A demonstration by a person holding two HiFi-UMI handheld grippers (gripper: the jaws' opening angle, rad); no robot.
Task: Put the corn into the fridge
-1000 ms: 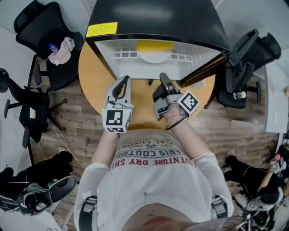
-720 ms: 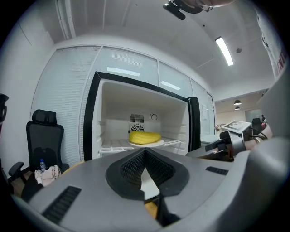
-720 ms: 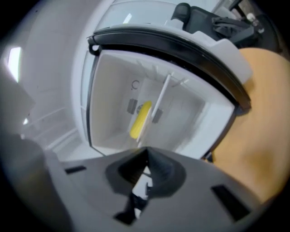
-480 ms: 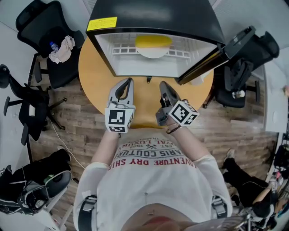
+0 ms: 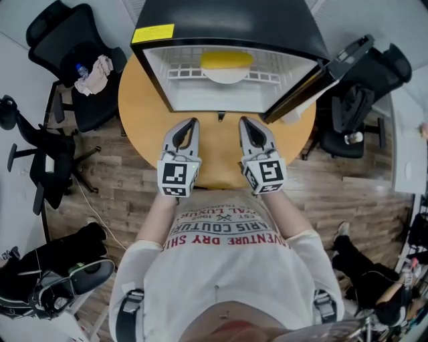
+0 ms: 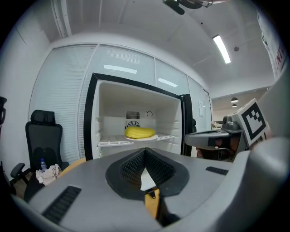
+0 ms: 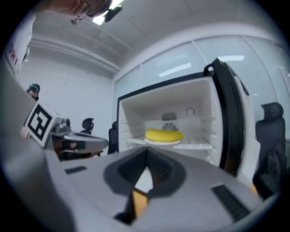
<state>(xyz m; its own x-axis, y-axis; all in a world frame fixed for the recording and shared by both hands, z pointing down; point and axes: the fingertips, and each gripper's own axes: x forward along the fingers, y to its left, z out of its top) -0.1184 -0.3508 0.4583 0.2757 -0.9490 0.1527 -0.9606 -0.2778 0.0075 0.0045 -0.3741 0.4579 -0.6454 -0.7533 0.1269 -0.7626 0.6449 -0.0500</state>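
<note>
Left tongs (image 5: 190, 125): sitting closed, gripping nothing, hovering over the surface (image 5: 139, 120).
Right tongs (image 5: 246, 124): sitting closed and empty, pointing alongside the left.
Corn (image 5: 227, 59): lying on a plate (image 5: 227, 76) inside the open fridge (image 5: 221, 20).

Glossy black fridge (image 5: 227, 20), matt wooden table (image 5: 144, 120), smooth yellow corn (image 5: 227, 60)

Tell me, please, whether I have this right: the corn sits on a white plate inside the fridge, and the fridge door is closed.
Not quite: the fridge door is open, as the head view shows. The corn does sit on a white plate inside the fridge.
</note>
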